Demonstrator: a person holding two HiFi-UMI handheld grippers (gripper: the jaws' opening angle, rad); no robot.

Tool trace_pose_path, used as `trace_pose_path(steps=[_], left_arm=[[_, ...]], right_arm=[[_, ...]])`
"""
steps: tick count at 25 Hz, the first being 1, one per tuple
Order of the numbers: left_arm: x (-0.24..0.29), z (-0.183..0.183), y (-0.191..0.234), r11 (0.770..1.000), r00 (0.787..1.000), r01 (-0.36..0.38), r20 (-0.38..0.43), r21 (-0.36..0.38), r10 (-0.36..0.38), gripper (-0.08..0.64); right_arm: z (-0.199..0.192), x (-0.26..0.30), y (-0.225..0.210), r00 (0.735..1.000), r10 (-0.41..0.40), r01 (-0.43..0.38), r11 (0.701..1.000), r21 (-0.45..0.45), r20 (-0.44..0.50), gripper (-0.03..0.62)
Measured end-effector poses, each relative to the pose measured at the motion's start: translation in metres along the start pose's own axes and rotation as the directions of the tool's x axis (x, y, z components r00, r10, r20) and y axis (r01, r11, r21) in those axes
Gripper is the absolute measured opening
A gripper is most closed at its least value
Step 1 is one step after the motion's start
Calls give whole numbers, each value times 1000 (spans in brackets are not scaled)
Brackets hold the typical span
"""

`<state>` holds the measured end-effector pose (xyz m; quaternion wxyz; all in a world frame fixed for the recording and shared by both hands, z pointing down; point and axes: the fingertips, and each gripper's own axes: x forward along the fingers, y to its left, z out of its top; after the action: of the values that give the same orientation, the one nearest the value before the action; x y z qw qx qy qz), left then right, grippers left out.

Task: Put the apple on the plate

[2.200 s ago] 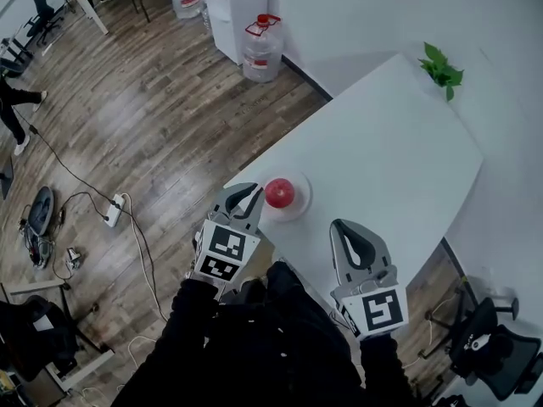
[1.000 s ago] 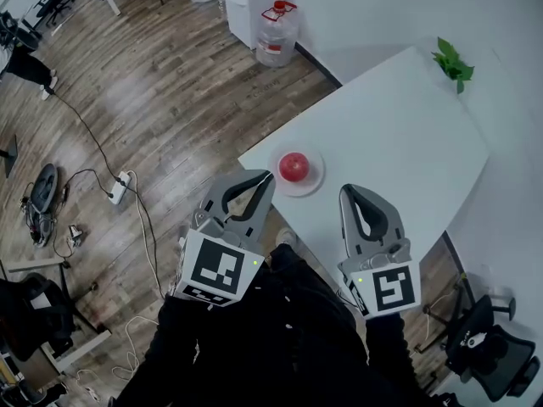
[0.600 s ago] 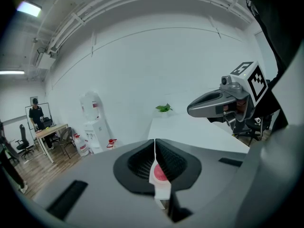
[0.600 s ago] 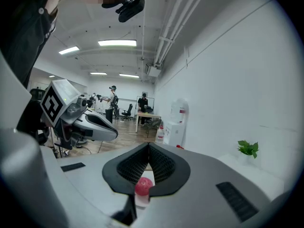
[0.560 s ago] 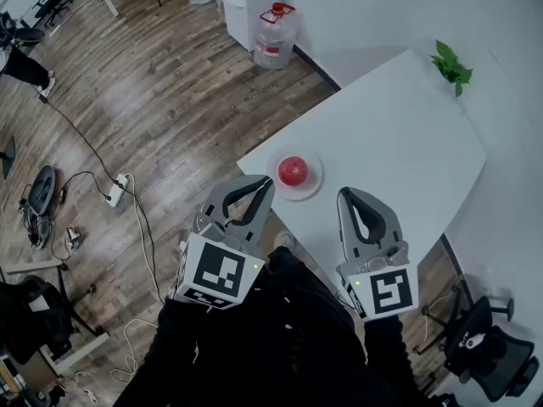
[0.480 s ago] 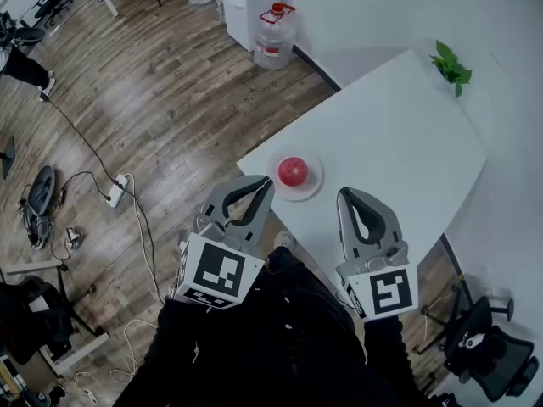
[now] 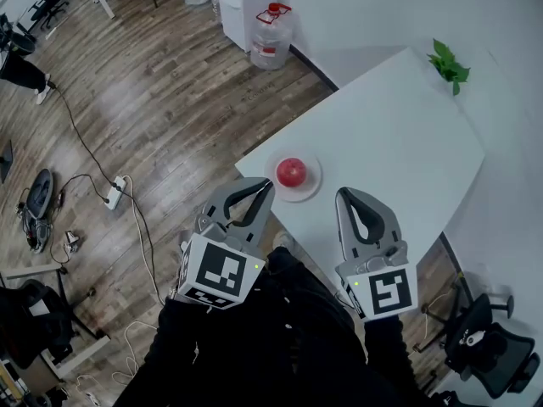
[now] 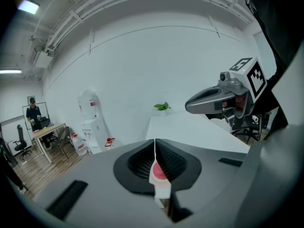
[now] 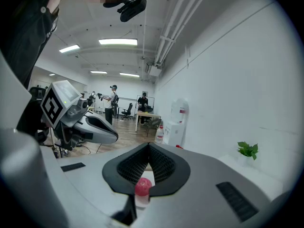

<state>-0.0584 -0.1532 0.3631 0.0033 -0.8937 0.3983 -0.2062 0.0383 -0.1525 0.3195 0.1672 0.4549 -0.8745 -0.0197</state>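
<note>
Apple (image 7: 291, 172) sits on the plate (image 7: 311, 185) (by the table (image 7: 399, 142) edge); left gripper (image 7: 266, 186) and right gripper (image 7: 343, 197) both closed, empty.

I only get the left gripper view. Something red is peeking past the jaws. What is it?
Observer: A red apple, resting on a white plate near the corner of the table.
Operator: Is a gripper grabbing it?
Observer: No. The left gripper and right gripper are both shut and empty, apart from the apple.
Operator: What's down on the floor?
Observer: A white power strip lying on the wood floor.
</note>
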Motion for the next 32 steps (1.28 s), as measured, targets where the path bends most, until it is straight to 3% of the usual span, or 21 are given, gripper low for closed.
trace_pose_path(steps=[32], left_arm=[[2,-3,-4,1000,1000,-3,-3,-19,3,20]], right_arm=[[-2,-8,-3,1000,-5,5,1000,-9,-9,40]])
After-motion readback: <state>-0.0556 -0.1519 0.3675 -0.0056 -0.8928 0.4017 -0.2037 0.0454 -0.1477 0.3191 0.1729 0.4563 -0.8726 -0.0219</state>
